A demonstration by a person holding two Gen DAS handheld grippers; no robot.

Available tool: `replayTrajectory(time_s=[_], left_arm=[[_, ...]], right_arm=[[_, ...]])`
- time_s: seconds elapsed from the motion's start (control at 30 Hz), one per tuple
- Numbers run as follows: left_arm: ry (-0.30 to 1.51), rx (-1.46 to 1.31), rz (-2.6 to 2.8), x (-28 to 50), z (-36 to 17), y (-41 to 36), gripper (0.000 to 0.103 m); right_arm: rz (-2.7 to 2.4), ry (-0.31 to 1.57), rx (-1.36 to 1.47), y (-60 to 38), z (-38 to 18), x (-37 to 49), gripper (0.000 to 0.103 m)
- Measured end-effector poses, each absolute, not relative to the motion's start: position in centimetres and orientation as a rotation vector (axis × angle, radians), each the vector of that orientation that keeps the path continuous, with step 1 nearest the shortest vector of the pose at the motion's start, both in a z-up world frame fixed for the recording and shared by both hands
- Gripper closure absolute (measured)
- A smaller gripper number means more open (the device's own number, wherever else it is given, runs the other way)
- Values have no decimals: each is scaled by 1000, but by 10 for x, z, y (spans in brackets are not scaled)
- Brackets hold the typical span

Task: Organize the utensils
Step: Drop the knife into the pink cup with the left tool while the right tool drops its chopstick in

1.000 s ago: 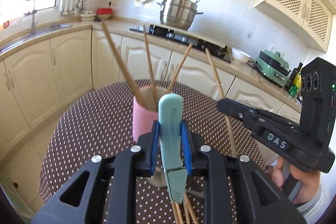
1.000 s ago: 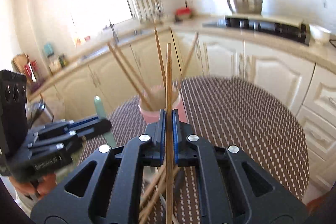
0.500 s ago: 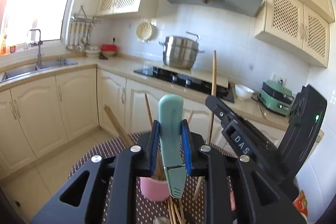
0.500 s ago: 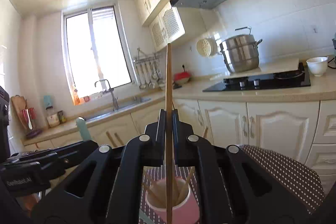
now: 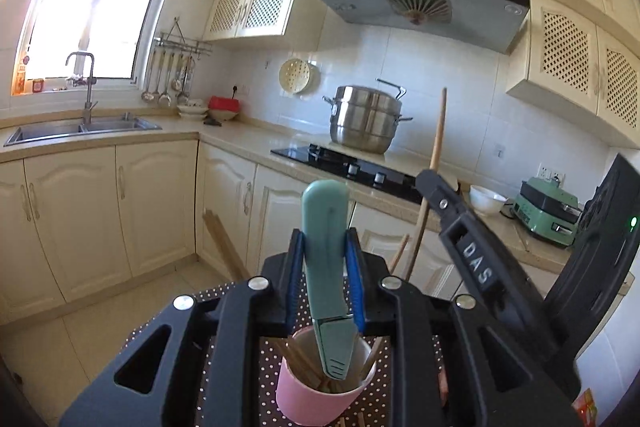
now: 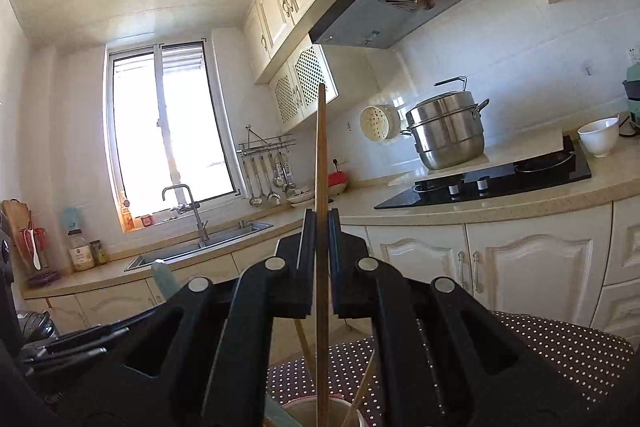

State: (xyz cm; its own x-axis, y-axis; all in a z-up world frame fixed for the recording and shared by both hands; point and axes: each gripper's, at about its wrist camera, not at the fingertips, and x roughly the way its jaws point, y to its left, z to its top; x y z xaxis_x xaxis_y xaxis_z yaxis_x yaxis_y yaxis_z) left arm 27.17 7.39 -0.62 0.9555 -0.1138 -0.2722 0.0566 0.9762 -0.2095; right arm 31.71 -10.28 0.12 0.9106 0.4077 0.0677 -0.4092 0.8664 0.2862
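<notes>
The left wrist view is showing the left gripper [image 5: 325, 277] with its fingers [image 5: 297, 279] pressing on a mint green utensil handle [image 5: 325, 239], which is standing nearly upright in the lower middle of the frame. Its lower end is hanging inside the mouth of a pink cup [image 5: 320, 393] at the bottom centre, and several chopsticks [image 5: 298, 361] are leaning inside that cup. The cup is standing on a table [image 5: 236, 371] with a dark dotted cloth. This view is also showing the right gripper [image 5: 430, 183] from the side, at the right, holding a long wooden chopstick [image 5: 438, 131] that is rising in front of the stove.

The right wrist view is giving what the first one is hiding: the fingers [image 6: 307, 263] of the right gripper [image 6: 322, 263] are nearly closed and are clamping the chopstick [image 6: 321, 163] in the centre of the frame. Its lower end is reaching down to the cup's rim [image 6: 298, 403] at the bottom edge; whether it is inside I cannot tell. Here only a small tip of the green handle [image 6: 162, 275] is visible at the lower left.

The room above the cup is narrow, because both utensils are close together there. The right gripper is pointing about level, the left one slightly downward.
</notes>
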Motion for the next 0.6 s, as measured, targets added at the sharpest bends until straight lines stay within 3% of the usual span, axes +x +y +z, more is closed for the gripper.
replayTrajectory(time_s=[0.4,0.6], left_arm=[[379,-209,-96,284,-36,75,82],[360,-206,-89,274,-37,76,68]], right_arm=[[431,38,255,-100,-15,306,96],[422,58,227,-104,-21,290,96]])
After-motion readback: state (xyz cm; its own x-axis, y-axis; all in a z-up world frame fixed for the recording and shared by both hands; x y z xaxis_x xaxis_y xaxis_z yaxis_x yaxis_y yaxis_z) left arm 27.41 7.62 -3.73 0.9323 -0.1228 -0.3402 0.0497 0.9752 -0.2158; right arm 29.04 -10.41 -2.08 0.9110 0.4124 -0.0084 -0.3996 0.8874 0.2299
